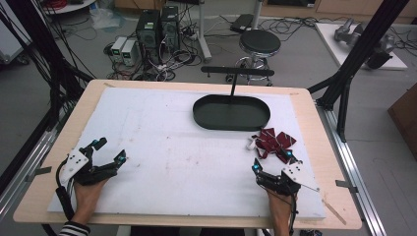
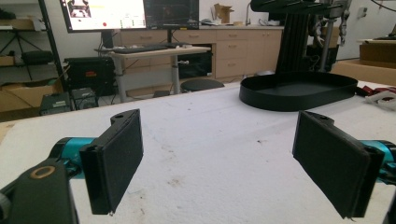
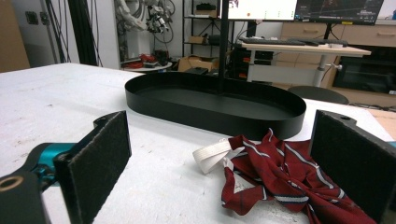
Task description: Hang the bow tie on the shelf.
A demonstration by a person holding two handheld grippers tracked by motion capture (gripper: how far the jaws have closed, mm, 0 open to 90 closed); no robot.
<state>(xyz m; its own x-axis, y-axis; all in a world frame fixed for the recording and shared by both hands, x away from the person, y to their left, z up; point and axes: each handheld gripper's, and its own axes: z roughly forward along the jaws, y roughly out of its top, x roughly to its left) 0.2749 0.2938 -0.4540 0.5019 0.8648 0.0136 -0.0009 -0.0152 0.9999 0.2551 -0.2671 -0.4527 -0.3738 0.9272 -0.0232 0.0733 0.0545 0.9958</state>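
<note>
On the far half of the white foam board (image 1: 162, 142) sits a black oval tray (image 1: 231, 112), low-walled, with a thin black post rising from its middle to a horizontal bar (image 1: 237, 72) overhead. The tray's floor looks bare in the high view and in the right gripper view, where the inside wall and flat bottom (image 3: 219, 105) show nothing lying in them. From the left gripper view only the tray's outer wall (image 2: 299, 95) and part of its rim can be seen, so its contents cannot be judged there.

Just outside the tray, near its right end and toward the person, lies a crumpled dark red cloth with thin light stripes (image 1: 274, 143), with a white strap or band (image 1: 251, 143) at its left edge. The cloth rests on the board, close to the tray wall but apart from it.

Both tools rest low over the near edge of the board. The left gripper (image 1: 109, 151) has its jaws spread wide with nothing between them but bare board. The right gripper (image 1: 273, 161) also stands with jaws wide apart; the red cloth lies just ahead of it, partly between the jaws in its own view (image 3: 285, 179), not clamped.
</note>
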